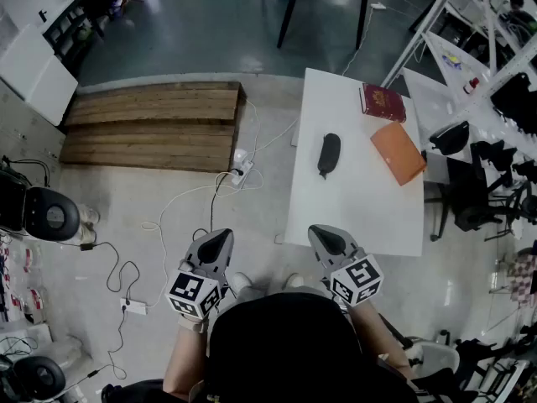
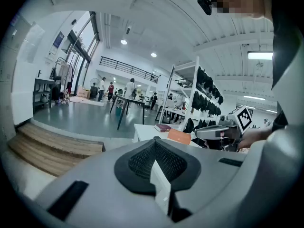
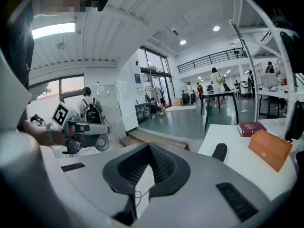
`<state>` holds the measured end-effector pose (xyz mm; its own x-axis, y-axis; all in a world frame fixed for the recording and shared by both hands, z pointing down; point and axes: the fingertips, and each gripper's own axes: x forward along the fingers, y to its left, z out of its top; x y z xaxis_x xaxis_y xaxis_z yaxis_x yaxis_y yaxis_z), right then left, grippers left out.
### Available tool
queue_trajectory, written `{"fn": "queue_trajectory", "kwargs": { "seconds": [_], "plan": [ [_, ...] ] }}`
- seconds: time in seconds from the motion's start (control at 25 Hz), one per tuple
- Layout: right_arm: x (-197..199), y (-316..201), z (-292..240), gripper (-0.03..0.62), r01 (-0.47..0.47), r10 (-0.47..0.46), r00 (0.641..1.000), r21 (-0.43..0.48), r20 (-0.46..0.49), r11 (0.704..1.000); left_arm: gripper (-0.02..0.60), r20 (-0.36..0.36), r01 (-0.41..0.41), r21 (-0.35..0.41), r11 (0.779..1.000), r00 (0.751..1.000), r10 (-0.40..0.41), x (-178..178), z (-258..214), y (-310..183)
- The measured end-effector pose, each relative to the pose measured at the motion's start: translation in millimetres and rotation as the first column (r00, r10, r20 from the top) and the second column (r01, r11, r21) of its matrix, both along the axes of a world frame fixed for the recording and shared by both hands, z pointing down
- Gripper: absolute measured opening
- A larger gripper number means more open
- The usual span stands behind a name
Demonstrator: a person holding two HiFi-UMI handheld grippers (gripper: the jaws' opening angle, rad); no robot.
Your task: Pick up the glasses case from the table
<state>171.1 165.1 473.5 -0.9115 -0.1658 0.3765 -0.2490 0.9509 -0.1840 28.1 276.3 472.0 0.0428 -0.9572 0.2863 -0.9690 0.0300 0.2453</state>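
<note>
Glasses case [image 1: 329,154] well ahead of right gripper [image 1: 324,235], long axis running away from it, left gripper [image 1: 220,238] alongside, both pressed together, empty

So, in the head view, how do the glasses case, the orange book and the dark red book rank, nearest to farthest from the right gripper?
From the right gripper:
1. the glasses case, middle of the table, ahead.
2. the orange book, toward the right edge.
3. the dark red book, far right corner.
</note>
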Motion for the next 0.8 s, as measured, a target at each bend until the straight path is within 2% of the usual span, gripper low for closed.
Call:
{"fn": "queue_trajectory", "kwargs": {
  "seconds": [0.28,0.56,0.8],
  "plan": [
    [-53,33,8,0.028,0.003,-0.003,1.0,-0.006,-0.024,1.0,0.018,-0.03,0.057,-0.004,0.998,0.998,-0.057,-61,10,48],
    [-126,61,9,0.028,0.046,-0.046,0.999,0.013,-0.029,0.999,0.018,-0.008,0.07,-0.014,0.997,0.998,-0.07,-118,21,90],
    [-160,53,20,0.028,0.041,-0.04,0.998,0.012,-0.048,0.999,0.018,-0.027,0.065,-0.027,0.998,0.997,-0.066,-154,35,79]
  ]
}}
